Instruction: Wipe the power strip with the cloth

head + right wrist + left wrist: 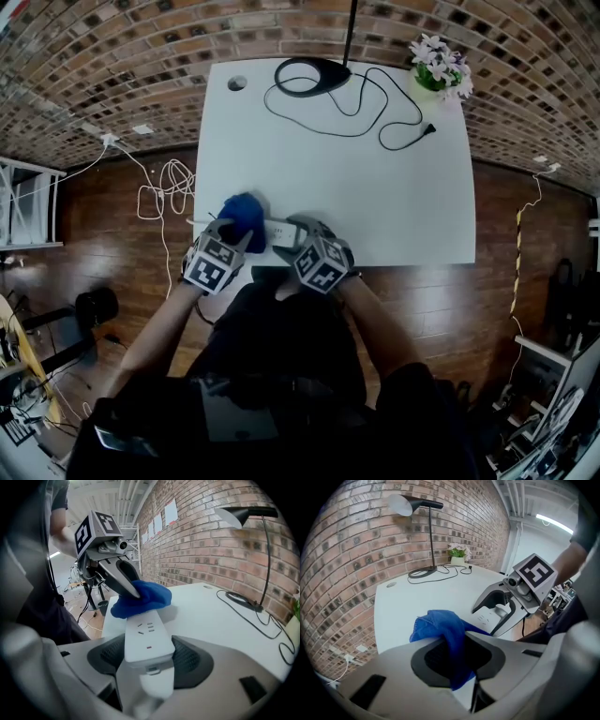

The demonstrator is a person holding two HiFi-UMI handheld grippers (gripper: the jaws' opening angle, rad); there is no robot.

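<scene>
Half done at best, seemingly: wiping one end of power strip, low at centre of head view and clamped in right gripper, with blue cloth pinched tight in left gripper; rest apparently still to wipe.

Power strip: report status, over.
Left gripper shut on blue cloth. Right gripper shut on power strip, near end. Cloth pressed on strip's far end. Lamp cord well clear.
</scene>
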